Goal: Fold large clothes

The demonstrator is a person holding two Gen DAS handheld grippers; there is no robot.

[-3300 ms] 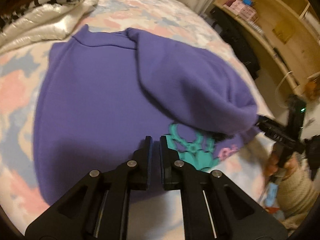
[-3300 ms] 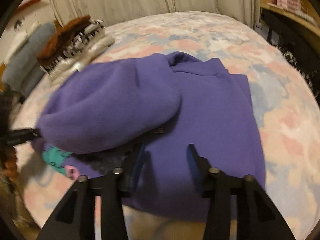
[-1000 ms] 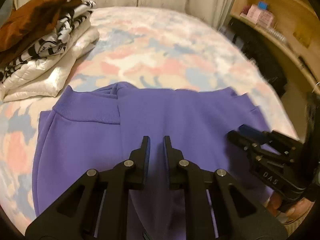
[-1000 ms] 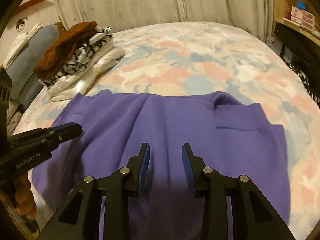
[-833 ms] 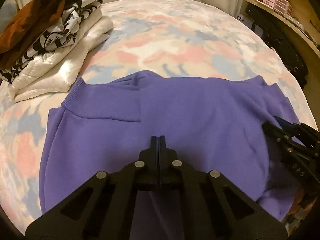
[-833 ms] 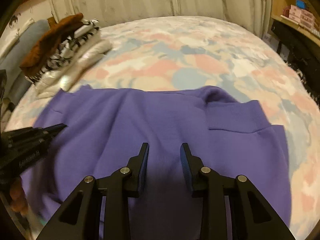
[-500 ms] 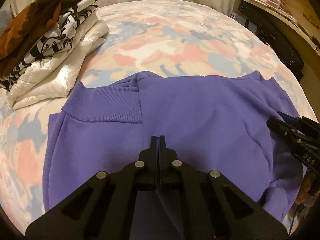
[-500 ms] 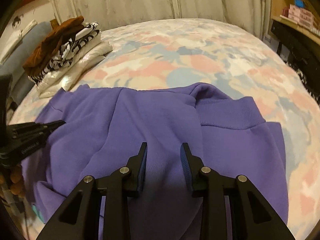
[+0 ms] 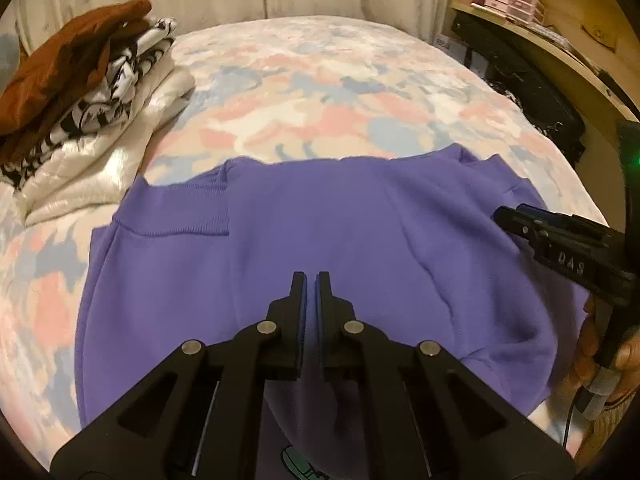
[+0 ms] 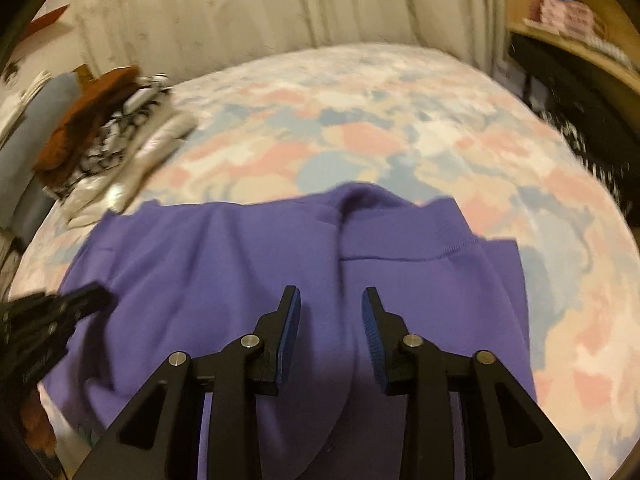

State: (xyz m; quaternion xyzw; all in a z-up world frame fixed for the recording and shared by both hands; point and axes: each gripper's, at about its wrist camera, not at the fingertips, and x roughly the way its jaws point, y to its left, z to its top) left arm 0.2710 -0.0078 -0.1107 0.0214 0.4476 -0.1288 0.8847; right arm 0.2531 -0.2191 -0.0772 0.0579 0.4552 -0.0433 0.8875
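Note:
A purple sweatshirt [image 9: 320, 216] lies folded on the bed, ribbed hem at its far left; a teal print peeks out at the near edge. My left gripper [image 9: 311, 280] hovers over its middle, jaws shut with nothing visible between them. It shows at the left edge of the right wrist view [image 10: 96, 294]. My right gripper [image 10: 331, 296] hangs over the same sweatshirt [image 10: 224, 264], near a ridge in the cloth. Its jaws are opening and no fabric is between the blue pads. In the left wrist view its tips [image 9: 504, 216] rest by the garment's right edge.
The bed [image 9: 340, 92] has a pastel patterned cover. A pile of folded clothes [image 9: 80, 92], brown on top, sits at the far left [image 10: 104, 132]. A wooden shelf [image 9: 540, 20] and a black bag [image 9: 532, 92] stand at the right. A hand [image 9: 600, 344] grips the right tool.
The raised purple flap has been laid down flat. My left jaws went from a small gap to shut. The right jaws have spread wider and shifted across the sweatshirt.

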